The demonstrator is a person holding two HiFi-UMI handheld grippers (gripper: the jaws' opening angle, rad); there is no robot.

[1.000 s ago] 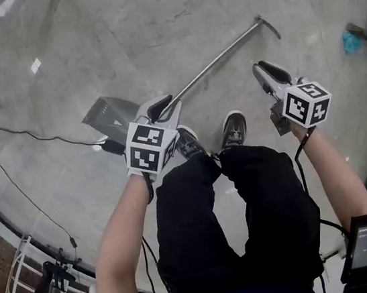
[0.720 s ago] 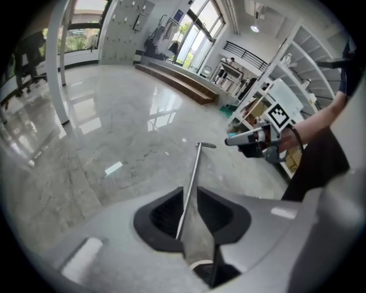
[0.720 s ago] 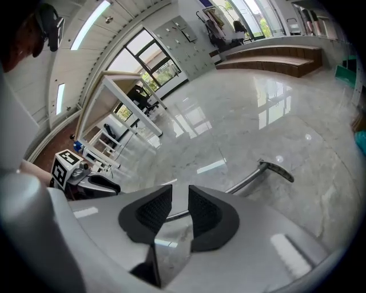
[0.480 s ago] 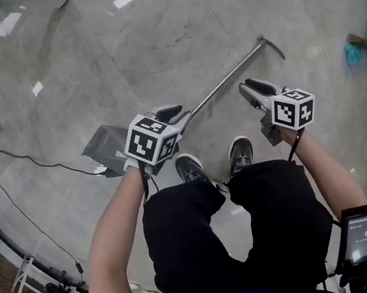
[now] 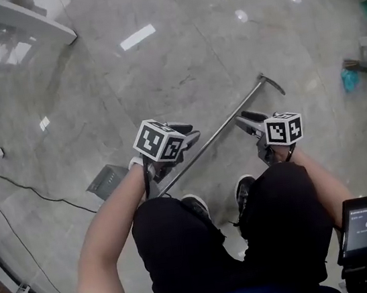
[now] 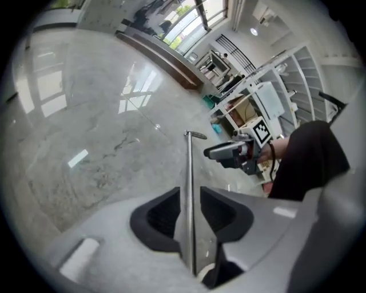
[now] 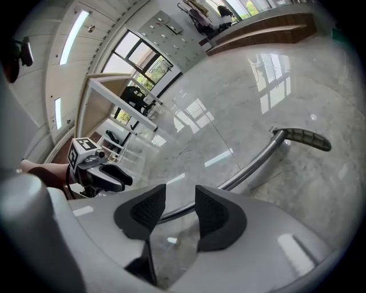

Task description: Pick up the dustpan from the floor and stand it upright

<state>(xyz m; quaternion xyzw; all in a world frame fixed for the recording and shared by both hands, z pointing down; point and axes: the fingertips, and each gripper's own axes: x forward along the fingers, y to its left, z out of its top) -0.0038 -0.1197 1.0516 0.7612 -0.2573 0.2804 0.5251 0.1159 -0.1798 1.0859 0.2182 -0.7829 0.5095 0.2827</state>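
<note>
The dustpan (image 5: 110,181) lies flat on the floor (image 5: 177,55), to the left of our shoes (image 5: 243,187). Its long handle (image 5: 221,126) runs up and to the right, away from the pan, and ends in a bent grip.

Our left claw (image 5: 187,133) is down over the handle. The handle runs right between its jaws, but the pads do not squeeze it. There is a little gap on each side. These jaws have just been opening.

Our right claw (image 5: 244,121) is just beside the handle, closer to the grip. Its jaws have just been opening too and stand wide apart. It holds nothing. We see the handle on the floor past them.
</note>
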